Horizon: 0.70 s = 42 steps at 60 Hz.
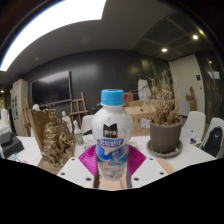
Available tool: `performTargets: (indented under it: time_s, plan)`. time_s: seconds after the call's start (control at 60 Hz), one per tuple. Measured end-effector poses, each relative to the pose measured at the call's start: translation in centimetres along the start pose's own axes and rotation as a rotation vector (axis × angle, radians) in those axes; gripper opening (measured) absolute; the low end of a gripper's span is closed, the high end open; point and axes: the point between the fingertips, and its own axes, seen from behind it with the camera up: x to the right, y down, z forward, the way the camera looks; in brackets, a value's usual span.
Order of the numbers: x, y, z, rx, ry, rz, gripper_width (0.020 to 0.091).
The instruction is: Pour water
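A clear water bottle (113,135) with a light-blue cap and a dark label stands upright between my gripper's (113,163) fingers. Both magenta pads (92,158) lie against its lower sides, so the gripper is shut on it. The bottle's base is hidden behind the fingers, and it rises above the white table (185,160). No cup or other vessel for the water shows in this view.
A wooden carved ornament (54,138) stands to the left of the bottle. A grey pot with dry branches (165,132) stands to the right. White chairs (195,125) and a dark wall with a screen (52,88) lie beyond the table.
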Motion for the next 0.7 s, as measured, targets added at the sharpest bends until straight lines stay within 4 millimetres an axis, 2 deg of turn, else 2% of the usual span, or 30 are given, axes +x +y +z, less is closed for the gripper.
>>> performTargets:
  time_s: [0.067,0.083,0.15,0.267,0.35,0.517,0.667,0.7]
  plan:
    - [2.4,2.9,0.7,-0.047,0.036,-0.077,0.0359]
    - [3.3,4.1,1.0,-0.052,0.04,-0.091,0.0359]
    - [4.9,7.2,1.5,-0.102,0.052,-0.128,0.0359]
    - [6.6,12.2,2.5,-0.184,0.055,-0.165,0.0363]
    - [7.3,14.7,2.7,-0.221,0.053,-0.171,0.0364]
    - [8.3,17.9,2.9,-0.265,0.056,-0.139,0.038]
    - [8.5,18.1,2.6,-0.275,0.063,-0.121,0.0511]
    - [8.7,18.3,2.3,-0.296,0.071,-0.119,0.0593]
